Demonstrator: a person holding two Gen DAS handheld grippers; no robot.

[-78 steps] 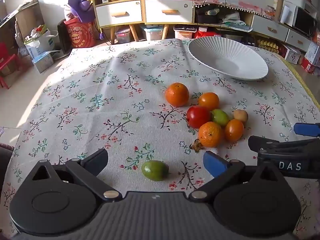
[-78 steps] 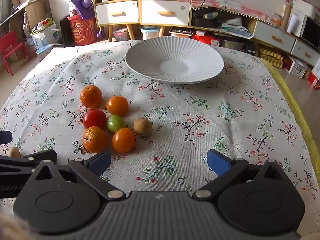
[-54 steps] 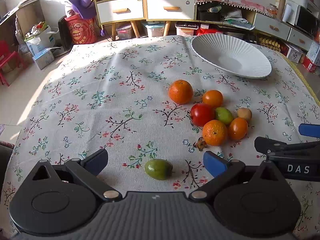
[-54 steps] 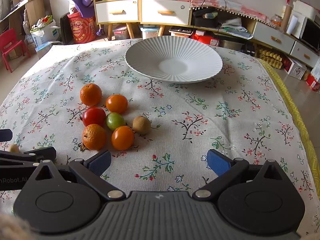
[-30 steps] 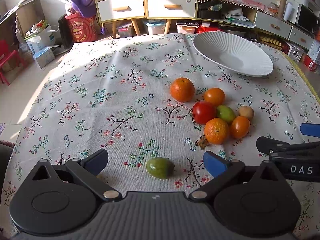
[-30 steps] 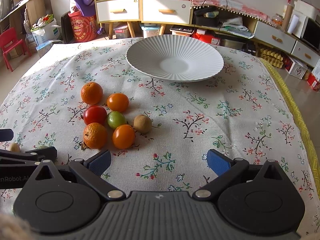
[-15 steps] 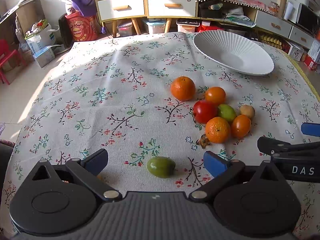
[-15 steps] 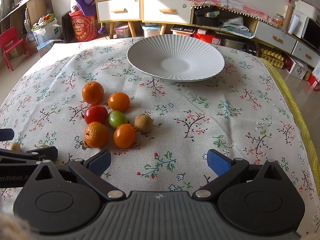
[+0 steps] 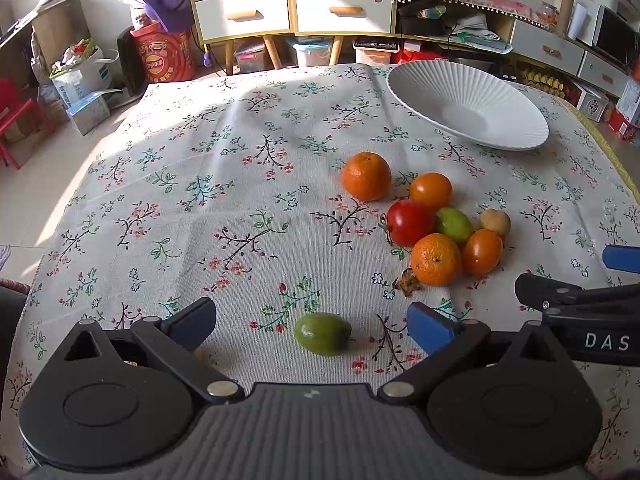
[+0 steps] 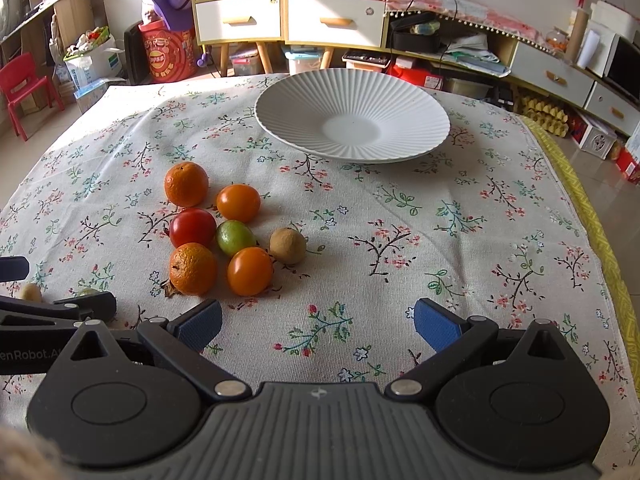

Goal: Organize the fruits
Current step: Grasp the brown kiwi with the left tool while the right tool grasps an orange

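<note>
So far nothing is picked: the white ribbed plate (image 10: 352, 124) at the far side of the worktop (image 9: 200, 200) is empty and all fruit is on the floral cloth. Across the last few seconds the change is small; the left gripper (image 9: 312, 322) has crept forward and a bit down, so the lone green fruit (image 9: 322, 333) now sits lower in its view and almost centred between the wide-open blue fingers (image 9: 194, 320), not yet touched. The right gripper (image 10: 316, 322) barely shifted, fingers also spread wide and holding nothing, over bare cloth just short of the fruit cluster. The cluster is unchanged: two mandarins (image 10: 186, 184), two smooth orange fruits (image 10: 238, 202), a red tomato (image 10: 192, 227), a green fruit (image 10: 235, 237) and a brown kiwi-like fruit (image 10: 287, 245), mostly touching, well short of the plate. A dried brown scrap (image 9: 407, 281) lies beside the near mandarin. My read: the left side is lining up on the lone green fruit for the first grasp, task essentially at the start. Round fruit may roll if the fingers close off-centre. In the right view a small pale thing shows by the left gripper; can't tell what it is.
</note>
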